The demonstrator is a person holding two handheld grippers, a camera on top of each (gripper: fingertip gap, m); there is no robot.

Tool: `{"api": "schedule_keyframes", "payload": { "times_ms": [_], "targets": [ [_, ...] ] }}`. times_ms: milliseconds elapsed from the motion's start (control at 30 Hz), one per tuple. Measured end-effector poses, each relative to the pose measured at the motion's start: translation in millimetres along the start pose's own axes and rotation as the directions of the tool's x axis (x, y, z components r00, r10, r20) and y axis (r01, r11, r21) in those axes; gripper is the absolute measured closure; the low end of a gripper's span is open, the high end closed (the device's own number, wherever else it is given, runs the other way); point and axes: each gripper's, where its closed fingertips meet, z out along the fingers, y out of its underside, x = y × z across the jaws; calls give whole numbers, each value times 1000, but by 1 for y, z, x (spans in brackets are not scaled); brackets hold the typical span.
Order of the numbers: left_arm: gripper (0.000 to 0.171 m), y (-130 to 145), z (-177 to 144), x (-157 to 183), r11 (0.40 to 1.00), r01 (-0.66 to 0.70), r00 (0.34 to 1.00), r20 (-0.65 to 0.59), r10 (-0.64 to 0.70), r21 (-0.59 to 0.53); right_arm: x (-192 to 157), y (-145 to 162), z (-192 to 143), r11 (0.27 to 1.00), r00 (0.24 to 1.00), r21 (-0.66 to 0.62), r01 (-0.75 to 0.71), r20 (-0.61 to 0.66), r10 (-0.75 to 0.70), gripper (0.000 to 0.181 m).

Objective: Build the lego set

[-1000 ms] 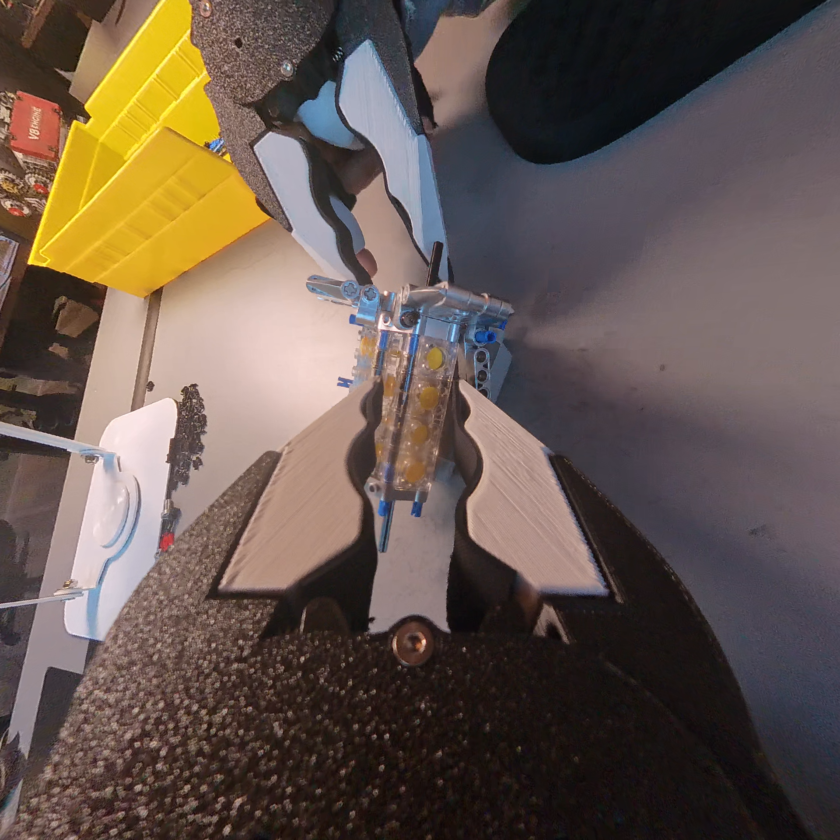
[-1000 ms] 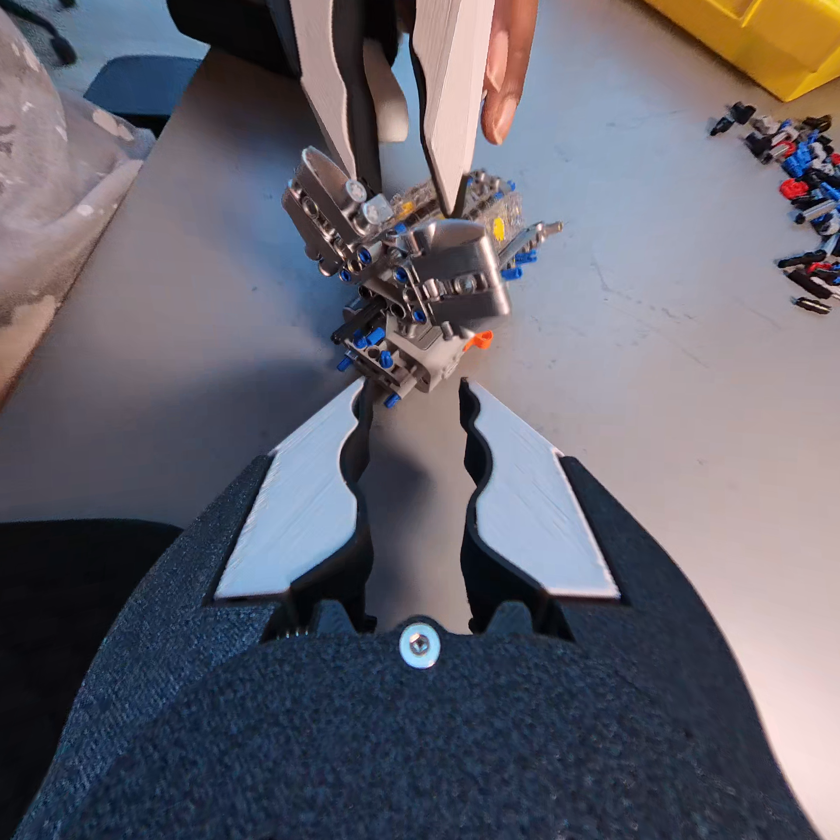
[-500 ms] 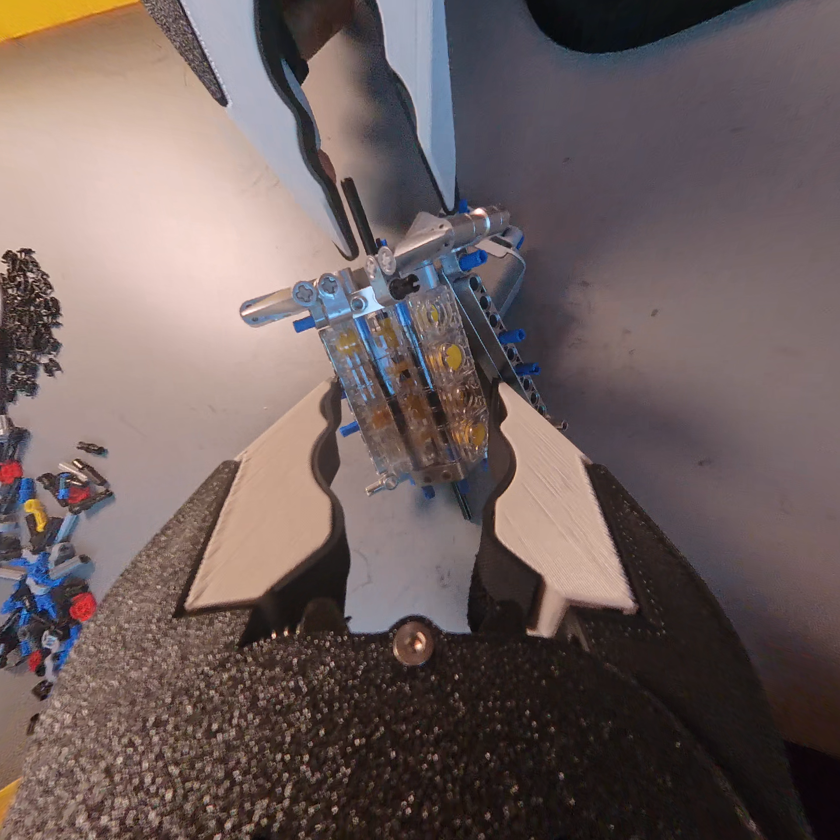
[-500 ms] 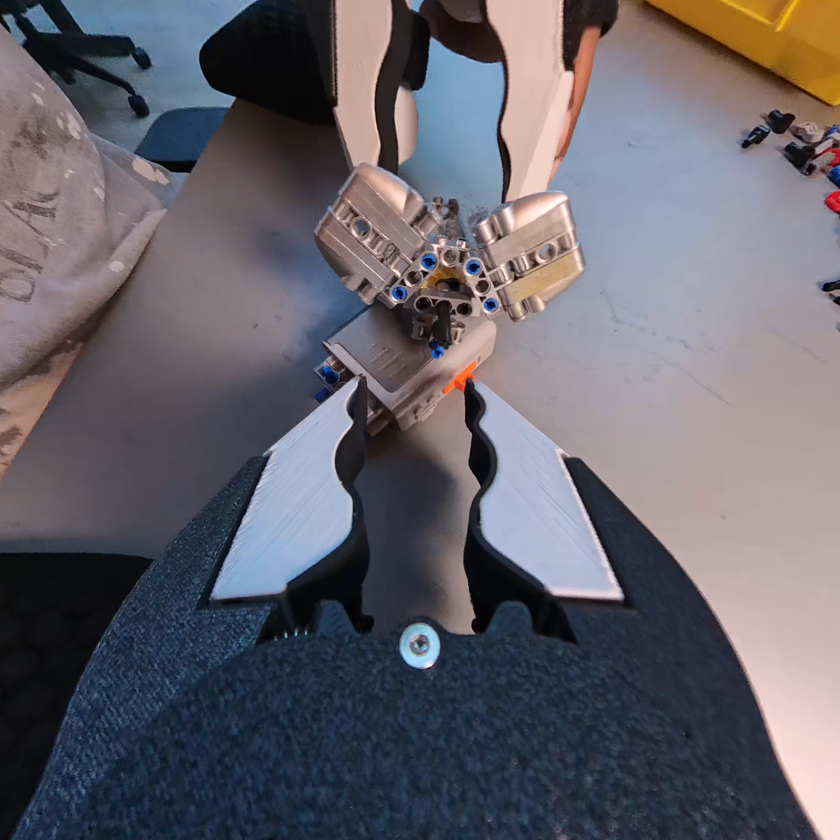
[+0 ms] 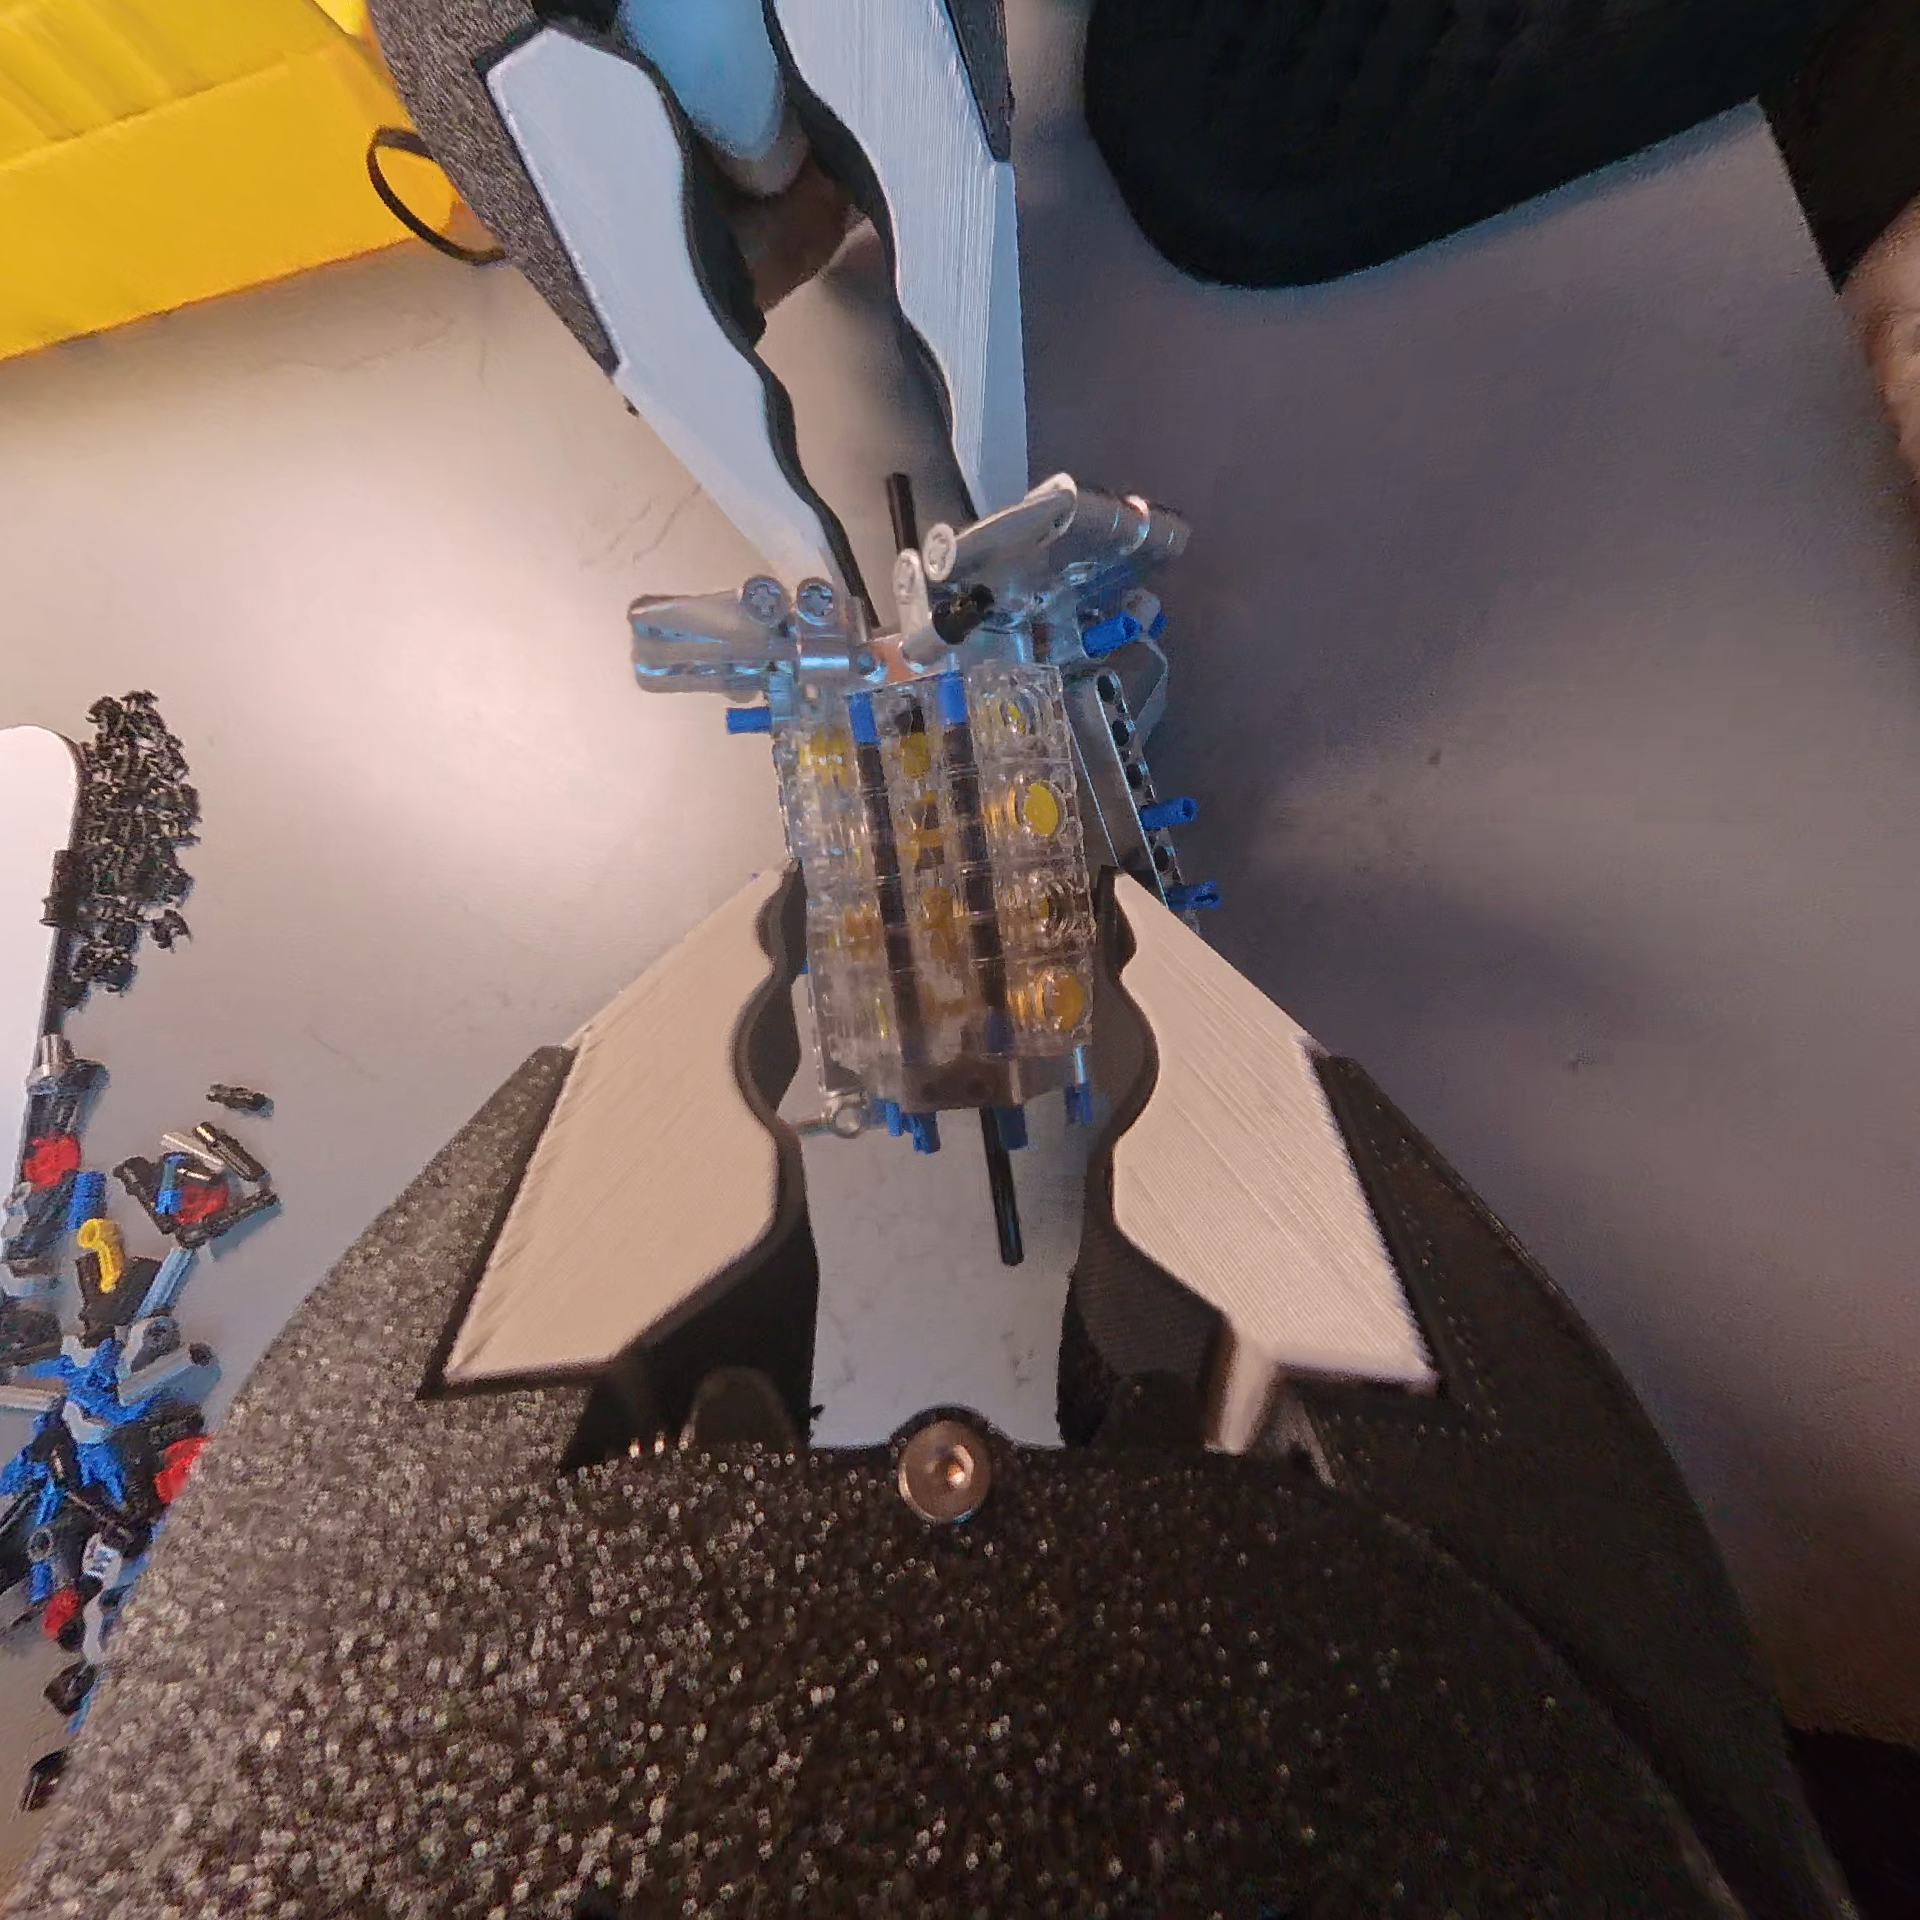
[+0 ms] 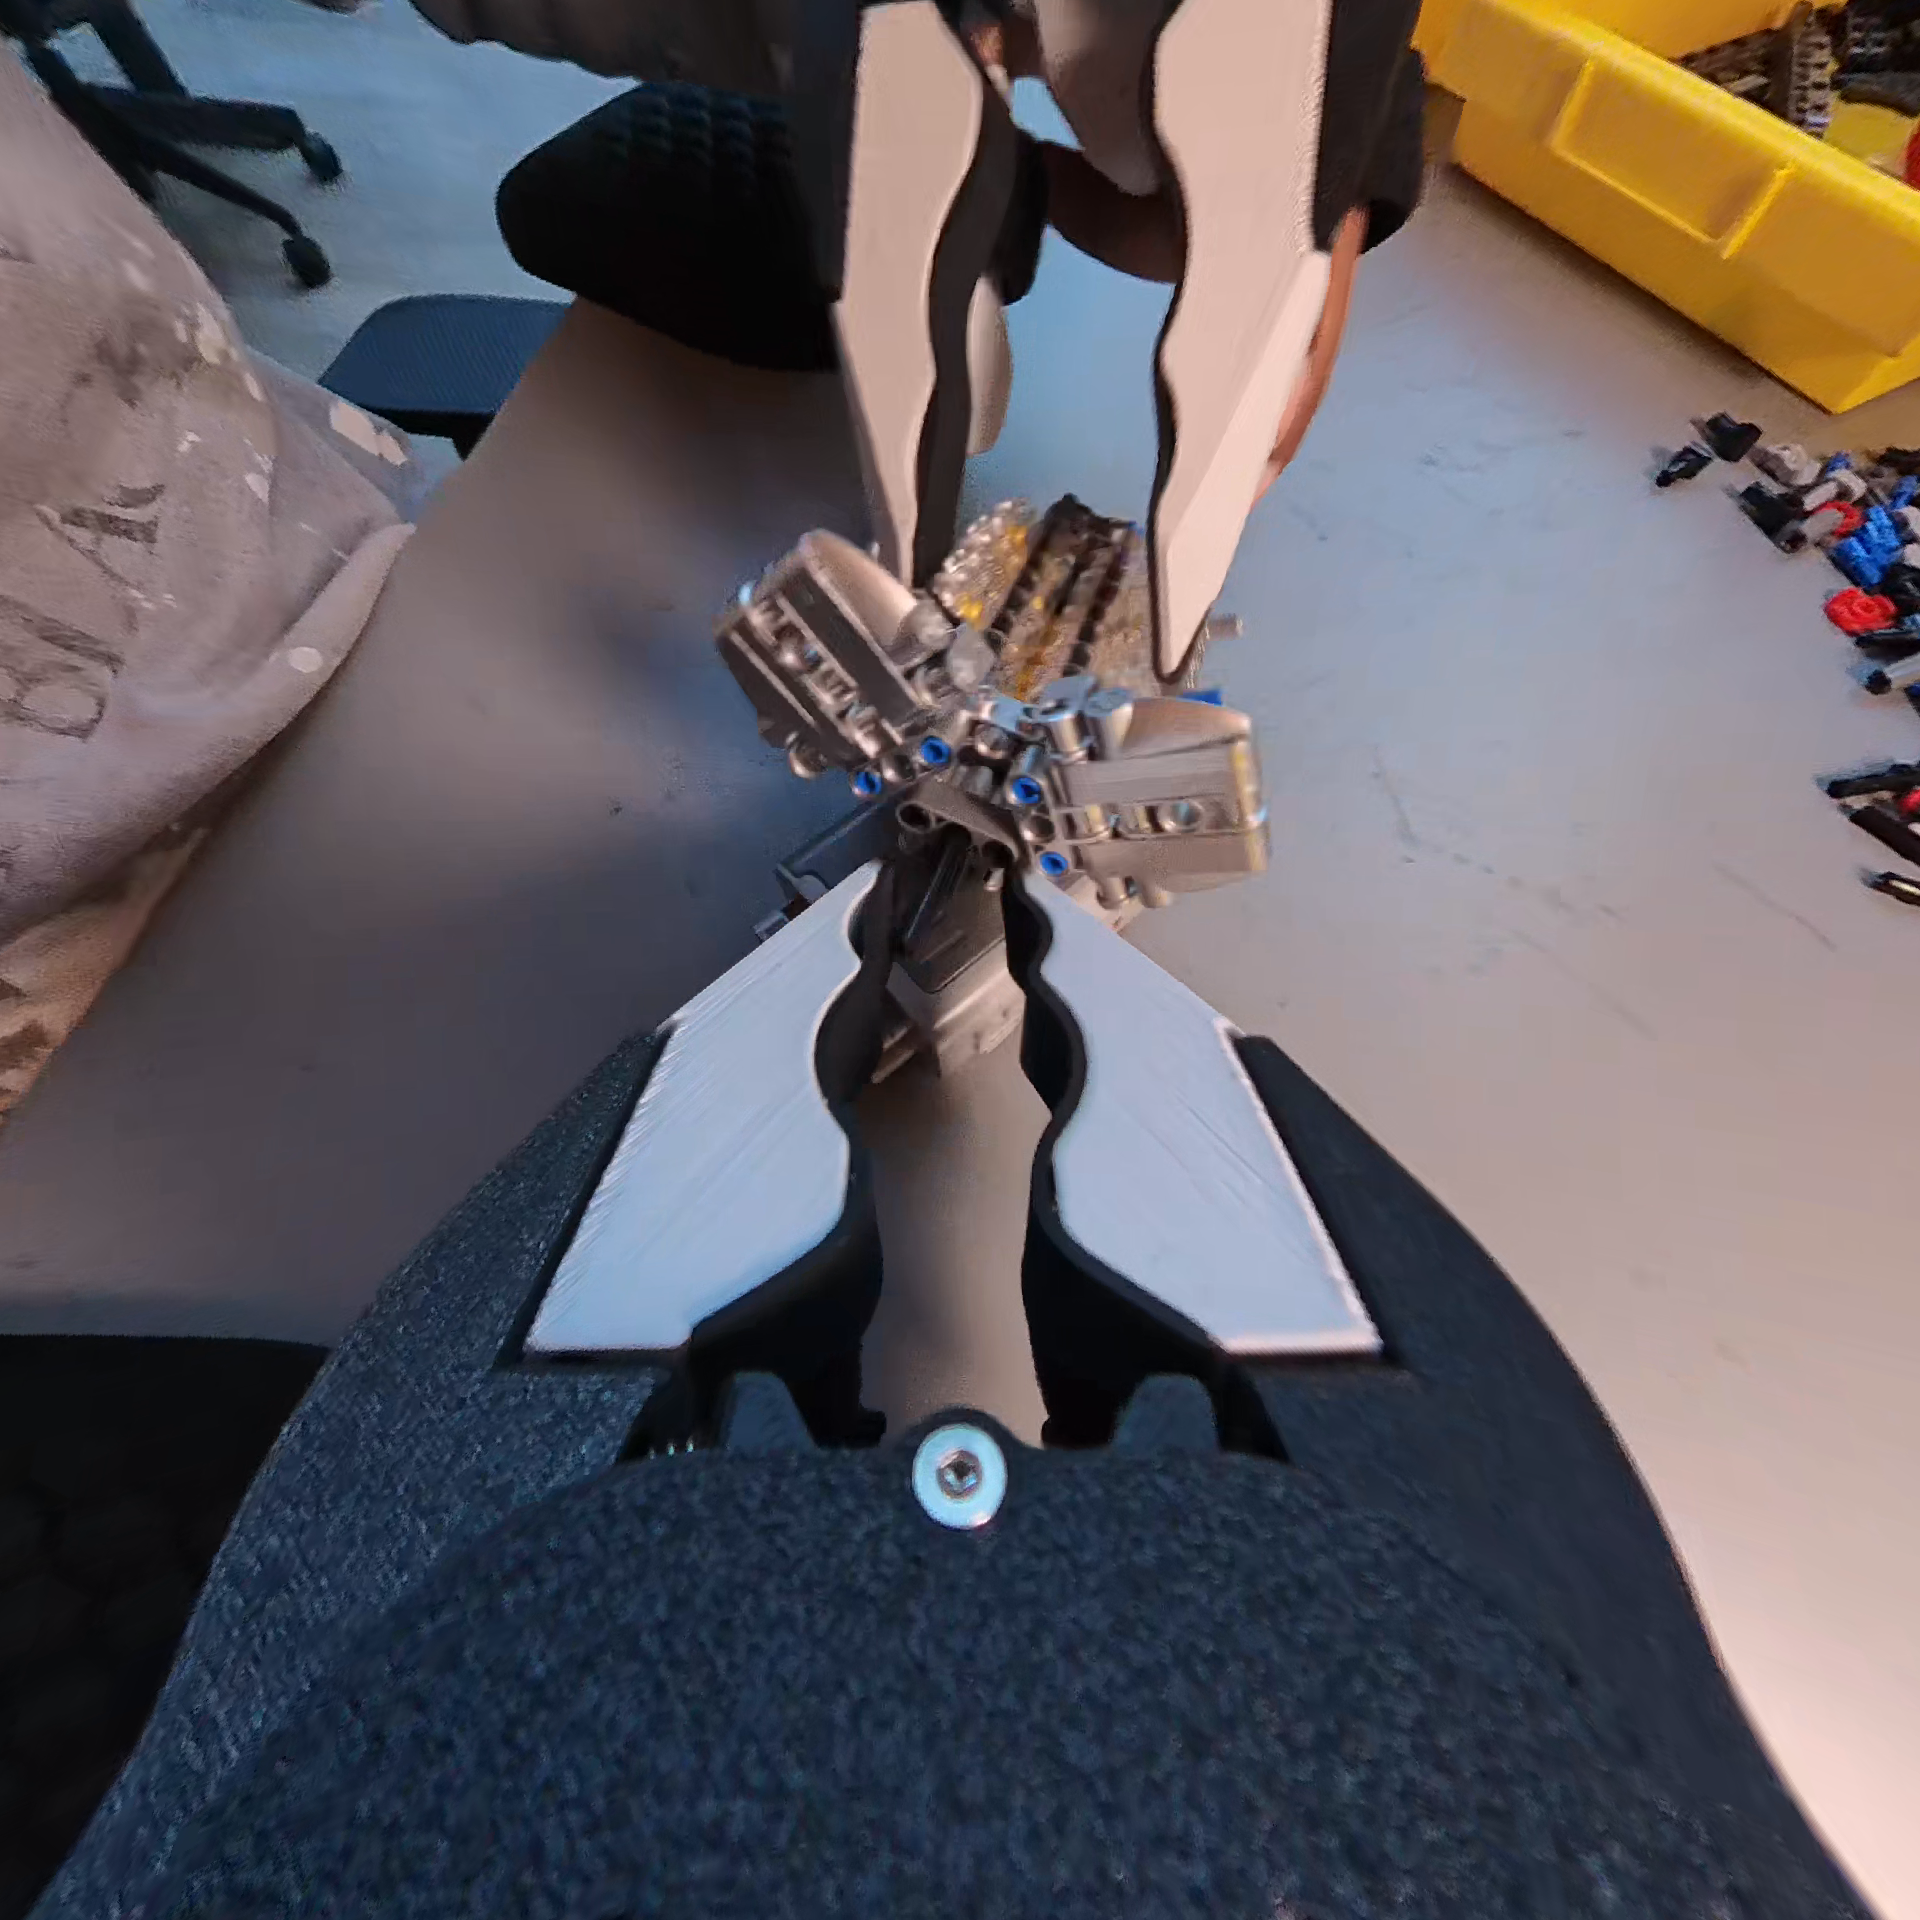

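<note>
A brick-built engine model (image 5: pixel 940 883) has a clear block with yellow pistons, silver side panels (image 6: pixel 1164 800) and blue pins. My left gripper (image 5: pixel 951 904) is shut on the clear block, one finger on each side, and holds it just above the grey table (image 5: pixel 1507 831). It also shows at the top of the right wrist view (image 6: pixel 1049 613). My right gripper (image 6: pixel 940 888) is at the model's other end. Its jaws are narrow around a thin black axle (image 6: pixel 940 883) that sticks out there, with a small gap on each side. The left wrist view shows the same axle (image 5: pixel 896 520) between the right gripper's fingers (image 5: pixel 727 395).
Yellow bins (image 6: pixel 1662 187) stand at the back. Loose small parts (image 5: pixel 104 1299) and a heap of black pins (image 5: pixel 135 831) lie beside a white plate (image 5: pixel 26 883). More parts (image 6: pixel 1860 561) lie to the right. A black chair (image 6: pixel 665 208) and a grey printed cloth (image 6: pixel 125 520) are past the table edge.
The left gripper has turned and tilted the model while holding it. The right gripper has moved forward to the model's end and its jaws have narrowed around the black axle.
</note>
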Motion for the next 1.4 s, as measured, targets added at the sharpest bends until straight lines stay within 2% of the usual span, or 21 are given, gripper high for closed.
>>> {"api": "schedule_keyframes", "payload": {
  "times_ms": [67, 100, 133, 433, 533, 567, 700, 833, 967, 1267, 1367, 1400],
  "targets": [
    [129, -8, -7, -1, 999, -14, 1000, 11, 13, 37, -4, -2, -1, 1000, 1000, -7, 21, -1, -21, 163],
    [143, -13, -10, 0, 998, -18, 1000, 6, 18, 58, -7, -4, -2, 1000, 1000, -1, 25, 5, -25, 172],
    [150, -15, -12, 1, 998, -23, 1000, 2, 23, 59, -9, -6, -3, 999, 999, 5, 32, 9, -32, 172],
    [149, -12, -4, 2, 997, -63, 998, 2, 63, -34, -4, -4, -11, 999, 995, -43, 6, -96, -10, 177],
    [135, -11, -3, -2, 997, -51, 998, 37, 53, -52, -3, -3, -13, 999, 996, -38, -2, -92, -2, 177],
    [125, -10, -3, -5, 997, -44, 998, 50, 47, -58, -5, -3, -13, 1000, 997, -29, 0, -82, -2, 177],
    [96, -2, 3, -7, 994, 1, 1000, 4, 0, -107, -8, 1, -10, 997, 996, -64, 38, -80, -44, 177],
    [94, 7, 18, 8, 980, -32, 990, -138, 5, -197, -11, -1, -8, 997, 996, -60, 43, -76, -47, 177],
    [104, 7, 22, 8, 965, -112, 985, -154, 76, -239, -12, -1, -9, 997, 995, -65, 34, -91, -40, 177],
    [112, 2, -1, 5, 950, -142, 983, -154, 101, -278, -19, -35, -23, 985, 992, 114, -127, 0, 128, 181],
    [144, -9, -10, 4, 963, -127, 979, -187, 83, -237, -22, -41, -26, 977, 988, 150, -154, 11, 154, 181],
    [144, -9, -11, 0, 962, -127, 980, -182, 84, -243, -21, -39, -25, 977, 987, 145, -157, -6, 160, 181]
  ]
}}
